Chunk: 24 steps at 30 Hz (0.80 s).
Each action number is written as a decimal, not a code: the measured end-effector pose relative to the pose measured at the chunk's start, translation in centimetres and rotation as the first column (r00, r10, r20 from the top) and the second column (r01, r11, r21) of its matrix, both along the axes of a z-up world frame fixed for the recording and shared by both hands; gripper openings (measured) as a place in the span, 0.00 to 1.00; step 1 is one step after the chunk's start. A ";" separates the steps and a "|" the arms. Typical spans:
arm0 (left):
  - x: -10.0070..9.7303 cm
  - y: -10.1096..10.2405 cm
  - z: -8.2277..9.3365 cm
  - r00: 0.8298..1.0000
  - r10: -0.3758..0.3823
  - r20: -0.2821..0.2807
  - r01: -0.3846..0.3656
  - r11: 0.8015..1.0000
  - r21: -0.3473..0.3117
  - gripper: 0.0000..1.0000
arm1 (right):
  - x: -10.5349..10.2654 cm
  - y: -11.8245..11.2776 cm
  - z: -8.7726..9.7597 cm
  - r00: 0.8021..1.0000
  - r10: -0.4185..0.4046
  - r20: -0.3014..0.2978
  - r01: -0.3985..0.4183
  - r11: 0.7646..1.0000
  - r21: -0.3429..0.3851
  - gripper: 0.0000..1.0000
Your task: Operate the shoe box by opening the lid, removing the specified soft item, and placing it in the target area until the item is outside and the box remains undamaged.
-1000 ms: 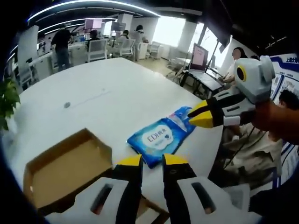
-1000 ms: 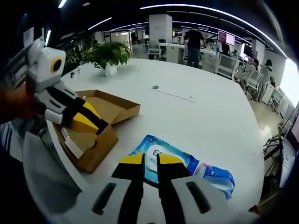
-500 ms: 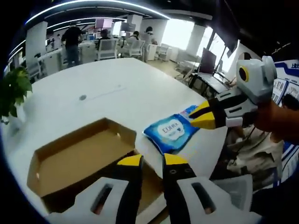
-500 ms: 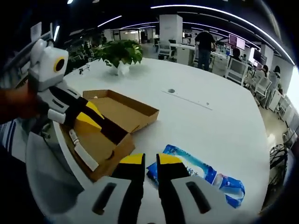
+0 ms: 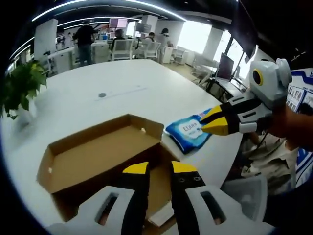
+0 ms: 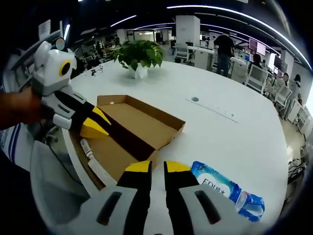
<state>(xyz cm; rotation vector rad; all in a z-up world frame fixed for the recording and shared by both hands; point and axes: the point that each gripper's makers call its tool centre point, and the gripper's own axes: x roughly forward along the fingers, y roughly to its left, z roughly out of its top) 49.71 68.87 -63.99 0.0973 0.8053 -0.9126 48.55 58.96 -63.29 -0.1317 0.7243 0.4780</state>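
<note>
Box [image 5: 98, 156] open on table [image 5: 98, 103], wipes pack [image 6: 225, 188] beside it; my left claw [image 5: 159, 169] and right claw [image 6: 156, 167] both narrow, empty.

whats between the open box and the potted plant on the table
Bare white table top. In the right gripper view, nothing sits between the cardboard box and the potted plant; the left gripper view shows the same gap.
</note>
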 end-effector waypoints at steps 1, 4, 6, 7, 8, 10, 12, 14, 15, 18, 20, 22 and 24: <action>0.0 0.2 0.0 1.000 0.002 0.004 -0.002 1.000 0.001 0.13 | 0.1 0.4 0.0 1.000 0.005 0.001 -0.005 1.000 0.000 0.08; 0.2 0.9 0.0 1.000 0.012 0.000 -0.012 1.000 -0.001 0.14 | 0.1 1.1 -0.1 1.000 0.018 -0.003 -0.018 1.000 0.000 0.08; 0.2 1.4 0.0 1.000 0.017 -0.001 -0.017 1.000 -0.002 0.14 | 0.2 1.7 -0.1 1.000 0.025 -0.005 -0.025 1.000 0.000 0.08; 0.3 1.8 0.0 1.000 0.020 0.003 -0.020 1.000 0.001 0.14 | 0.2 2.1 -0.1 1.000 0.030 -0.004 -0.030 1.000 0.000 0.08; 0.3 2.0 -0.1 1.000 0.023 -0.002 -0.023 1.000 0.001 0.14 | 0.3 2.3 0.0 0.999 0.033 -0.002 -0.033 0.999 0.000 0.08; 0.5 2.6 -0.2 1.000 0.029 -0.002 -0.029 1.000 0.001 0.14 | 0.4 2.9 -0.1 0.999 0.042 -0.005 -0.042 0.999 0.000 0.08; 0.5 3.0 -0.2 0.999 0.034 -0.006 -0.034 0.999 0.001 0.14 | 0.5 3.5 -0.1 0.999 0.050 -0.006 -0.050 0.999 -0.001 0.08; 0.6 3.4 -0.3 0.999 0.039 -0.005 -0.039 0.999 0.002 0.14 | 0.5 4.1 -0.3 0.998 0.058 -0.008 -0.058 0.998 0.001 0.08; 0.6 3.6 -0.3 0.999 0.041 -0.006 -0.041 0.999 0.001 0.14 | 0.6 4.5 -0.4 0.998 0.063 -0.011 -0.063 0.998 0.002 0.08; 0.8 4.3 -0.4 0.999 0.050 -0.008 -0.050 0.999 0.001 0.14 | 0.7 5.1 -0.6 0.997 0.074 -0.014 -0.074 0.997 0.000 0.08; 0.9 4.7 -0.5 0.998 0.055 -0.008 -0.055 0.998 0.002 0.14 | 0.8 5.6 -0.6 0.997 0.079 -0.017 -0.079 0.997 0.003 0.08; 1.1 5.2 -0.5 0.998 0.061 -0.008 -0.061 0.998 0.002 0.14 | 0.9 6.0 -0.6 0.996 0.085 -0.017 -0.085 0.996 0.001 0.08; 1.2 5.5 -0.6 0.998 0.068 -0.015 -0.068 0.998 -0.001 0.14 | 1.1 6.4 -0.6 0.996 0.089 -0.018 -0.089 0.996 0.003 0.08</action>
